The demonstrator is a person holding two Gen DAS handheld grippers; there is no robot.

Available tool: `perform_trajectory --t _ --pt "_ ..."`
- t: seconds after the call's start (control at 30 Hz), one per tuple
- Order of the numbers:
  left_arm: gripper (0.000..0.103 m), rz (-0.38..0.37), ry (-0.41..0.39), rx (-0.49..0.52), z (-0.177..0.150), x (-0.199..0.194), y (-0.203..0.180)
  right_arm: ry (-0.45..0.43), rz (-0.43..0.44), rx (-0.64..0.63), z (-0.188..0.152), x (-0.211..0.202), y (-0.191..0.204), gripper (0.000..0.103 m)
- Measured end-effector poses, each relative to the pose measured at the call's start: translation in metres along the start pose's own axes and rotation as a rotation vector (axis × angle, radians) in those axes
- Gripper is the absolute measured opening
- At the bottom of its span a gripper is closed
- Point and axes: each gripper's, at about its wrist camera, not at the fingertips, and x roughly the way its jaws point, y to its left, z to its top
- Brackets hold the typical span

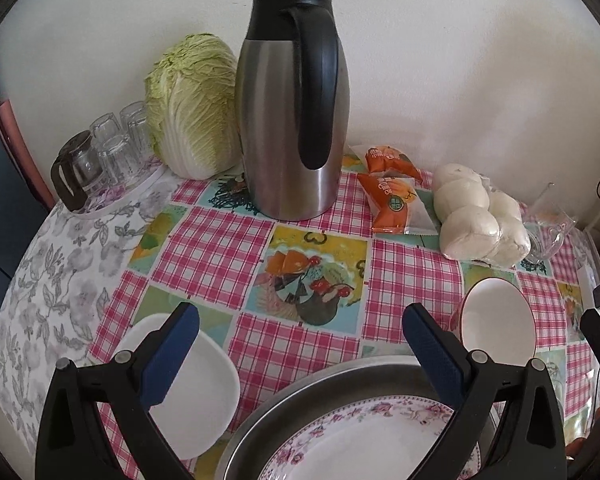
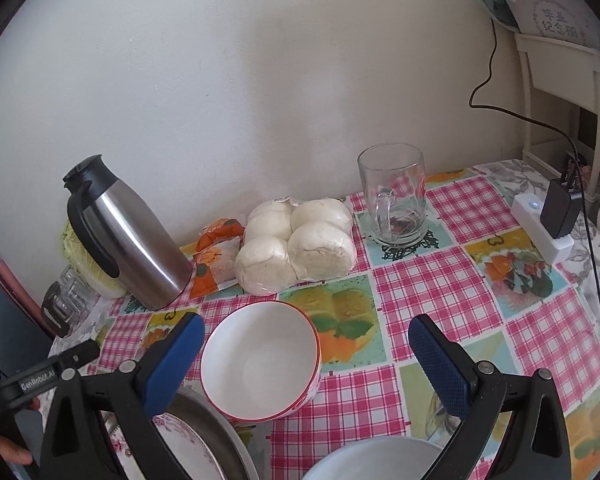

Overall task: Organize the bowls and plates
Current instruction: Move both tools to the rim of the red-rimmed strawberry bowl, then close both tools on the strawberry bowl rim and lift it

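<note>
Plates and bowls look mostly unsorted from where I sit. One floral plate (image 1: pixel 364 440) already lies inside the metal tray (image 1: pixel 300 396) at the near edge of the surface (image 1: pixel 220 248), and I read that as the only piece gathered so far. A plain white plate (image 1: pixel 204 392) lies on its own to the left of the tray, just beside it, partly under my left fingers in that view. The red-rimmed white bowl (image 2: pixel 260 360) stands at the tray's right edge; I cannot tell whether it touches the rim. Another white dish (image 2: pixel 380 456) shows at the bottom of the right view, cut off by the frame, so I cannot say whether it is a plate or a bowl. By my judgement the white plate, the bowl and that dish are all left to stack.

My left hand-held gripper (image 1: pixel 300 348) hovers over the gap between the white plate and the tray, jaws wide apart, nothing between them. My right hand-held gripper (image 2: pixel 306 360) is angled down at the bowl, jaws wide apart, with the bowl between its left finger and the middle of the opening; neither pad touches it as far as I can see. The thermos (image 1: pixel 292 120) and the bagged buns (image 2: pixel 296 244) sit further back, clear of both hands.
</note>
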Motion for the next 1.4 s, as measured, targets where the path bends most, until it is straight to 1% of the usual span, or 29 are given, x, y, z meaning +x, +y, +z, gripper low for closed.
perform_trajectory --t 0.07,0.13,0.2,0.27,0.43,0.53,0.6,0.63,0.7,0.73,0.8,0.87,0.93,1.0,1.07,1.1,1.13,1.17,1.2,1.23,1.27,1.33,1.37,1.4 --pt "0.101 -0.015 0.030 0.029 0.008 0.006 -0.008 0.010 0.003 -0.006 0.000 0.005 0.001 0.103" --pt "0.101 -0.055 0.070 0.029 0.015 0.012 -0.013 0.024 0.003 -0.015 0.000 0.009 0.002 0.103" --pt "0.101 -0.078 0.104 0.018 0.021 0.018 -0.018 0.034 0.002 -0.027 0.000 0.015 0.005 0.103" --pt "0.101 -0.085 0.112 0.027 0.029 0.021 -0.026 0.047 0.010 -0.032 -0.001 0.021 0.005 0.103" --pt "0.101 -0.087 0.076 0.063 0.045 0.020 -0.048 0.104 -0.005 -0.025 -0.006 0.038 0.000 0.103" --pt "0.101 -0.090 0.100 0.066 0.043 0.028 -0.061 0.131 -0.013 -0.007 -0.009 0.046 -0.004 0.103" --pt "0.101 -0.084 0.135 0.080 0.037 0.038 -0.070 0.149 -0.025 0.003 -0.011 0.051 -0.006 0.101" --pt "0.101 -0.088 0.150 0.085 0.032 0.044 -0.074 0.159 -0.030 0.003 -0.013 0.054 -0.006 0.099" --pt "0.101 -0.103 0.166 0.086 0.026 0.051 -0.081 0.179 -0.040 -0.003 -0.015 0.057 -0.007 0.086" --pt "0.101 -0.109 0.173 0.086 0.023 0.053 -0.083 0.186 -0.048 0.000 -0.015 0.058 -0.008 0.084" --pt "0.101 -0.115 0.194 0.092 0.017 0.059 -0.090 0.198 -0.057 0.007 -0.017 0.060 -0.010 0.074" --pt "0.101 -0.122 0.207 0.098 0.014 0.064 -0.095 0.208 -0.059 0.004 -0.018 0.062 -0.010 0.067" --pt "0.100 -0.132 0.222 0.093 0.011 0.068 -0.099 0.221 -0.063 -0.005 -0.020 0.066 -0.008 0.064" --pt "0.099 -0.136 0.236 0.093 0.008 0.073 -0.103 0.237 -0.066 -0.010 -0.021 0.071 -0.007 0.054" --pt "0.090 -0.136 0.249 0.104 0.004 0.078 -0.107 0.259 -0.058 -0.011 -0.023 0.076 -0.005 0.049" --pt "0.078 -0.135 0.260 0.107 0.001 0.081 -0.109 0.268 -0.054 -0.013 -0.024 0.078 -0.003 0.047" --pt "0.070 -0.138 0.272 0.105 0.000 0.084 -0.110 0.274 -0.055 -0.017 -0.025 0.080 -0.002 0.046" --pt "0.068 -0.146 0.285 0.098 -0.002 0.087 -0.111 0.281 -0.060 -0.023 -0.025 0.082 -0.001 0.043" --pt "0.064 -0.155 0.295 0.093 -0.004 0.090 -0.112 0.286 -0.064 -0.026 -0.027 0.083 0.000 0.039" --pt "0.058 -0.159 0.301 0.095 -0.006 0.092 -0.114 0.293 -0.065 -0.025 -0.027 0.085 0.000 0.037" --pt "0.055 -0.165 0.308 0.100 -0.008 0.094 -0.116 0.299 -0.065 -0.023 -0.028 0.086 0.000 0.034" --pt "0.042 -0.178 0.321 0.112 -0.011 0.097 -0.121 0.309 -0.058 -0.023 -0.030 0.089 0.000 0.031" --pt "0.038 -0.183 0.328 0.119 -0.013 0.099 -0.124 0.313 -0.055 -0.026 -0.031 0.090 0.001 0.029" --pt "0.031 -0.187 0.336 0.129 -0.014 0.100 -0.127 0.316 -0.055 -0.035 -0.031 0.090 0.002 0.027"
